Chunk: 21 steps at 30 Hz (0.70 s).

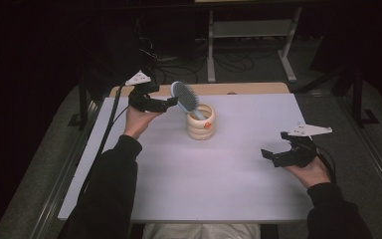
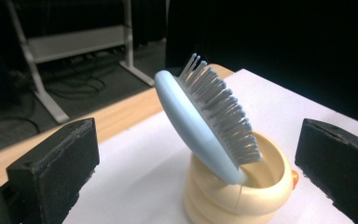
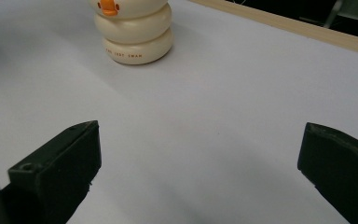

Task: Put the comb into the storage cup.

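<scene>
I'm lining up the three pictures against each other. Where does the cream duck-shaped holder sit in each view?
High view: the cream holder stands upper centre on the white table, the blue hairbrush leaning in it.
Left gripper view: lower centre-right, between the black jaws.
Right gripper view: top, left of centre, cut off by the frame's edge.
Shared landmark: the holder's orange beak.

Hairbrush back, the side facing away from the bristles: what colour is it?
Pale blue; the hairbrush shows it best in the left gripper view.
</scene>
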{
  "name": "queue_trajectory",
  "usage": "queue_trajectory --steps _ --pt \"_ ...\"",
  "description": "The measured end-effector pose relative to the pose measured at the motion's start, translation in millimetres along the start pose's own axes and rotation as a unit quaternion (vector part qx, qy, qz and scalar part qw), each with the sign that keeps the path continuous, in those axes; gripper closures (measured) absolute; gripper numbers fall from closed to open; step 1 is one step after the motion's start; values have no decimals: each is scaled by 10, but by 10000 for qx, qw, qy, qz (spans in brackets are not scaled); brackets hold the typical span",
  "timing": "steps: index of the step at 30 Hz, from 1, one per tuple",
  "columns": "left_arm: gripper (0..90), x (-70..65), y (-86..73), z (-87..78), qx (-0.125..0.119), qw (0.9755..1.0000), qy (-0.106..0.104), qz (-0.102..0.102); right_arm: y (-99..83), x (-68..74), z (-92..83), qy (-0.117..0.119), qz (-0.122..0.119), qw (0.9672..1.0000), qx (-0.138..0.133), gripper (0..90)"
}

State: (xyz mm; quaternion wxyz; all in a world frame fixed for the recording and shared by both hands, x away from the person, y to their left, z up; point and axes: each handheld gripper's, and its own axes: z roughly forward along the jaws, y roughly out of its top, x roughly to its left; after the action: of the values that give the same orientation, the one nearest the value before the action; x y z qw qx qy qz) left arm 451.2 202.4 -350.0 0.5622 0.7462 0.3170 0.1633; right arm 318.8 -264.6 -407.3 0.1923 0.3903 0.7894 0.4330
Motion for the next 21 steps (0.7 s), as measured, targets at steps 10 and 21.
queue_trajectory --steps 10,21 --pt "0 87 5 -386 -139 9999 4 51 7 -16 1 -46 24 10000 -35 0" --pt "0 241 -73 -683 -139 9999 34 7 3 -11 3 -66 10 10000 -9 0"
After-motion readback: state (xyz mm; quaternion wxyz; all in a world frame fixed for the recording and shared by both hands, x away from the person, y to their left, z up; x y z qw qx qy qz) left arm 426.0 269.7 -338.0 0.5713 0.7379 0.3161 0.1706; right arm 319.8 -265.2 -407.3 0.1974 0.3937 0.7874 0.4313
